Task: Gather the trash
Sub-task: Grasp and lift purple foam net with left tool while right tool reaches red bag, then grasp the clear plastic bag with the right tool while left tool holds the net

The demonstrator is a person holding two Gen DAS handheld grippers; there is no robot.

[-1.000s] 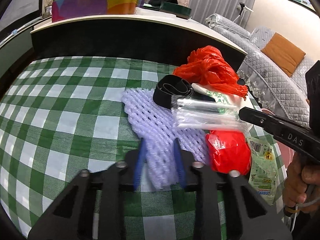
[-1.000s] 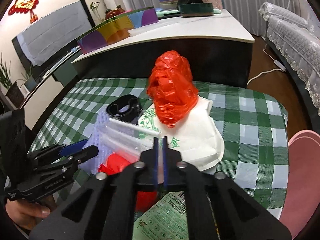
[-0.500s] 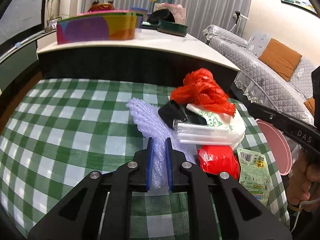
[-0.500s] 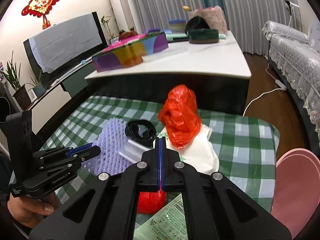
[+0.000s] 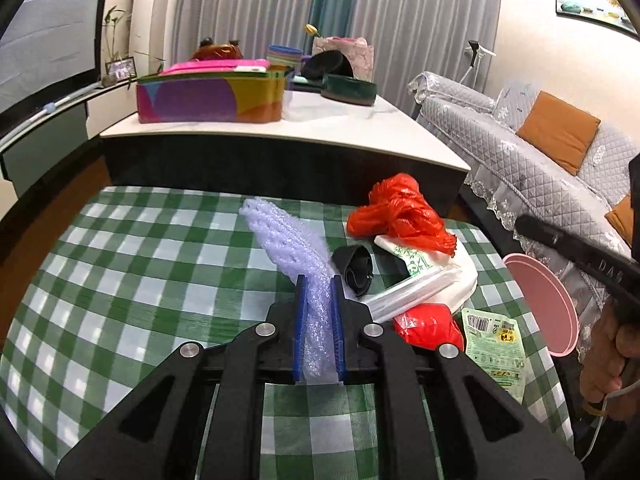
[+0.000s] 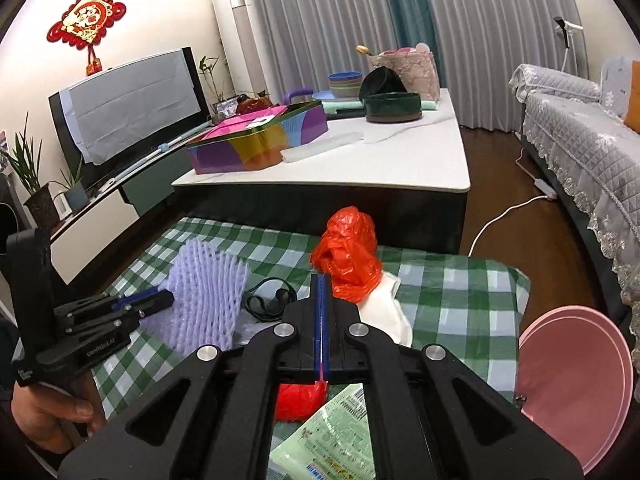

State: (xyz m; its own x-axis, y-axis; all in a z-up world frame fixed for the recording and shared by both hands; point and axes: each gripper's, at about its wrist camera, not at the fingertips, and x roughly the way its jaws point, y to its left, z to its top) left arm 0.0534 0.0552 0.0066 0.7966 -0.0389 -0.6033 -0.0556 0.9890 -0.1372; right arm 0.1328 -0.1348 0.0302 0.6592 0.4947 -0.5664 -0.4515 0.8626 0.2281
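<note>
Two grippers are at work over the green checked tablecloth [image 5: 120, 264], and the step in hand looks like the lifting of gathered rubbish off the table. The left gripper [image 5: 318, 292] has its blue pads squeezed onto the lilac foam net [image 5: 288, 240], which stands up from the jaws and seems clear of the cloth. The right gripper [image 6: 321, 292] is fully closed, with a sliver of the red plastic wrapper [image 6: 298, 398] pinched at the base of its pads; how much of the wrapper it truly holds I cannot say, since the gripper body hides most of it. Left on the table are the crumpled red bag [image 5: 400, 212] lying on the white bag [image 5: 460, 276], a black band [image 5: 354, 266] just beside the net, a clear plastic sleeve [image 5: 416, 288] and a green printed packet [image 5: 494, 344]. A pink bin [image 6: 576, 396] stands just off the table's near corner. Next, I judge, both loads want carrying over that bin and the jaws parting above it, keeping the springy net from snagging the band.
</note>
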